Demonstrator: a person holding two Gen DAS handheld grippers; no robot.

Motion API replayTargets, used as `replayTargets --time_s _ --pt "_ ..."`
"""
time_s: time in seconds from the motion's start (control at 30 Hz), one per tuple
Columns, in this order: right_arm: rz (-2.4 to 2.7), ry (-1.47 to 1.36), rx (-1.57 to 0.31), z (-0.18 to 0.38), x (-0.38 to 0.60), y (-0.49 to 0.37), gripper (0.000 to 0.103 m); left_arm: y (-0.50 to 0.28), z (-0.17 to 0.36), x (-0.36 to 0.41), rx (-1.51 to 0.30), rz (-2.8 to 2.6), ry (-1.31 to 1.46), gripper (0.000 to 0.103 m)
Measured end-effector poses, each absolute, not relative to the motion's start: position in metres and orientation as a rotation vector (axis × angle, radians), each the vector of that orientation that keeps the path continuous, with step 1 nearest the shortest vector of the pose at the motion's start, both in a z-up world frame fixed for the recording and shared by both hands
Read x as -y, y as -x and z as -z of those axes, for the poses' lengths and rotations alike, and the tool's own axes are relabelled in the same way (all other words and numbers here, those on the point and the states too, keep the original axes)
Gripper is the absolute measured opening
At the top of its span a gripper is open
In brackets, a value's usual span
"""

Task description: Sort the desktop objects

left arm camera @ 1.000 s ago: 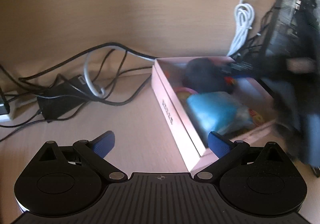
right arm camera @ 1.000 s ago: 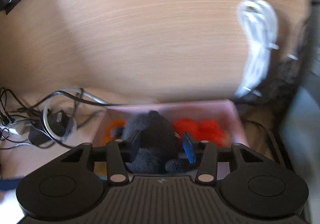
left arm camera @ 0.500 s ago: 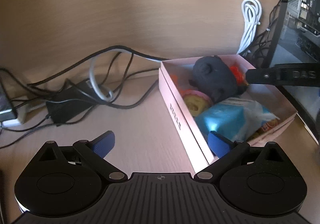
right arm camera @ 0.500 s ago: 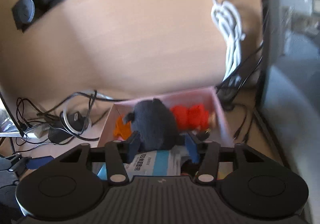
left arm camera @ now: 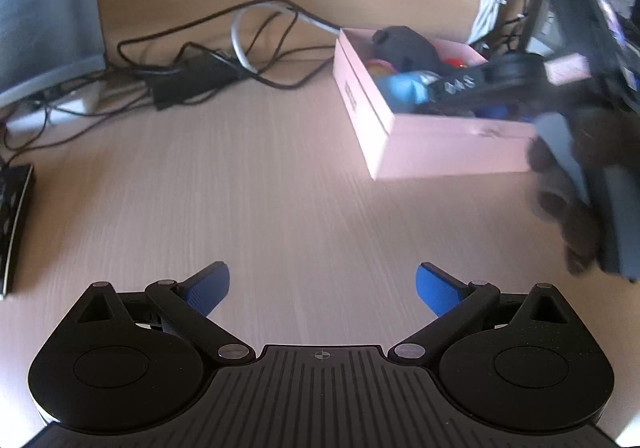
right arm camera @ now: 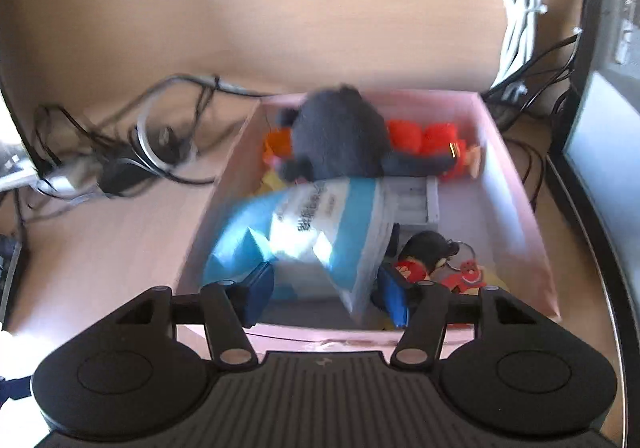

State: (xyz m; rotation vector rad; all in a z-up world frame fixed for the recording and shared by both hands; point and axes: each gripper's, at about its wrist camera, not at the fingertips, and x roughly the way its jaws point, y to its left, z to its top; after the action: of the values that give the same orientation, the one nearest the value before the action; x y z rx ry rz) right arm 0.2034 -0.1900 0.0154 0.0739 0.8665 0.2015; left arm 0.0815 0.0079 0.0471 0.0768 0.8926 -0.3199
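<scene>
A pink box [left arm camera: 440, 148] sits at the right of the wooden desk. In it lie a dark plush toy [right arm camera: 340, 136], a blue and white packet [right arm camera: 312, 224], a red toy [right arm camera: 424, 136] and a small red and black keyring figure [right arm camera: 428, 252]. My right gripper [right arm camera: 326, 296] hangs over the box's near wall [right arm camera: 320, 336], open. The packet lies under and between its blue fingers, and no pad presses on it. My left gripper [left arm camera: 322, 284] stands wide open over bare desk, well left of the box, holding nothing. A person's blurred hand [left arm camera: 568, 188] holds the right tool beside the box.
Tangled black cables and a power adapter [left arm camera: 188, 80] lie behind the desk's middle. A coiled white cable [right arm camera: 516, 8] hangs at the back right. A grey monitor foot [left arm camera: 40, 28] stands at the far left, with a dark device [left arm camera: 12, 220] at the left edge.
The right gripper's jaws widened and let go of the dark plush, which now lies in the box; the gripper drew back to the box's near wall. The left gripper pulled back and away from the box.
</scene>
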Motion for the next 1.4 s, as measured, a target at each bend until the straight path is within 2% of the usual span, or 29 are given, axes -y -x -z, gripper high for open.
replayTargets --time_s 0.2,0.27,0.33,0.43,0.5,0.8,1.4 --pt "-0.151 -0.058 -0.780 -0.036 0.193 -0.162 0.061 -0.057 -0.033 -0.023 -0.883 0.318 -0.043 0.103" --pt "-0.118 -0.047 -0.717 -0.048 0.197 -0.132 0.070 -0.053 -0.024 -0.027 -0.882 0.312 -0.012 0.103" --pt "-0.086 -0.053 -0.657 -0.056 0.202 -0.101 0.089 -0.050 -0.017 -0.026 -0.868 0.308 0.006 0.103" --pt "-0.050 -0.021 -0.619 -0.053 0.208 -0.052 0.101 -0.041 -0.012 -0.019 -0.811 0.287 -0.010 0.103" --pt "-0.037 0.029 -0.640 -0.042 0.211 -0.027 0.103 -0.036 -0.009 -0.012 -0.788 0.276 -0.014 0.103" --pt "-0.017 0.117 -0.761 0.014 0.233 -0.006 0.103 -0.045 -0.001 0.025 -0.736 0.211 -0.095 0.103" --pt "-0.176 0.059 -0.695 0.029 0.245 -0.048 0.103 -0.062 0.004 0.034 -0.697 0.199 -0.089 0.103"
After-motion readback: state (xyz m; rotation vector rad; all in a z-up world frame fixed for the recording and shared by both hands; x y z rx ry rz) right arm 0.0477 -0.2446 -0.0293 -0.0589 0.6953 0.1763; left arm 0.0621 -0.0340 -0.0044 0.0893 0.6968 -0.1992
